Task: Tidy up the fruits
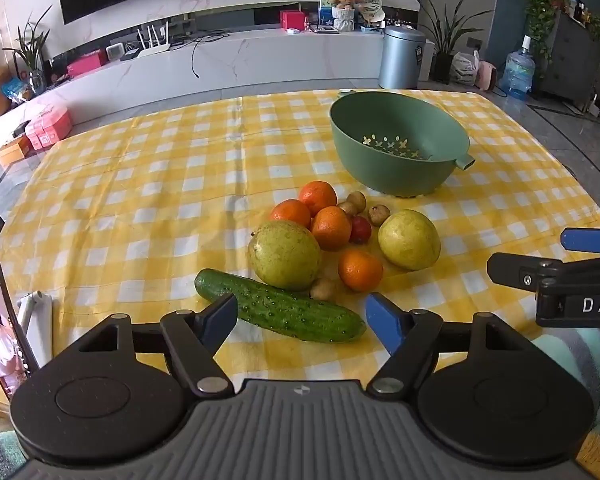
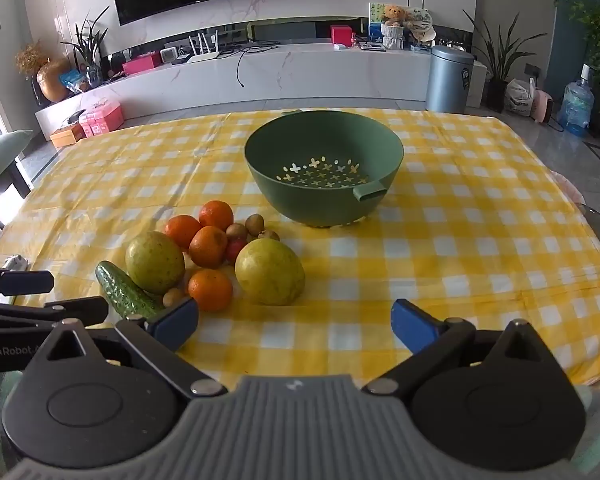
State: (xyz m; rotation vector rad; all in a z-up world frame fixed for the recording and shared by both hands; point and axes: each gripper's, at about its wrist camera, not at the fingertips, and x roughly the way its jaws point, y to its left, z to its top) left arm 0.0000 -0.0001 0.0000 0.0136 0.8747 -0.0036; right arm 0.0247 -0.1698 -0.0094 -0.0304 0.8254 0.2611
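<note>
While both are hovering over the near edge of the counter (image 1: 120,184), the left hand-held gripper (image 1: 302,318) is sitting spread wide with nothing between its blue pads, just above the cucumber (image 1: 280,306) but not touching it. The right hand-held gripper (image 2: 294,324) is gaping just as wide over bare yellow-checked cloth, also holding nothing.

The fruit is all lying in one loose pile in front of them: four oranges (image 1: 331,227) bunched together, two big yellow-green pears (image 1: 284,254) flanking them, one small red fruit (image 1: 360,229) tucked behind, and what's looking like four small brown ones (image 1: 379,214), though the little ones are partly hiding each other. One cucumber is lying at the near left edge of the pile, touching the left pear.

The green colander bowl (image 2: 324,200) is sitting empty further back on the counter, apart from the pile. A phone (image 1: 0,328) is leaning on a stand at the left edge.
</note>
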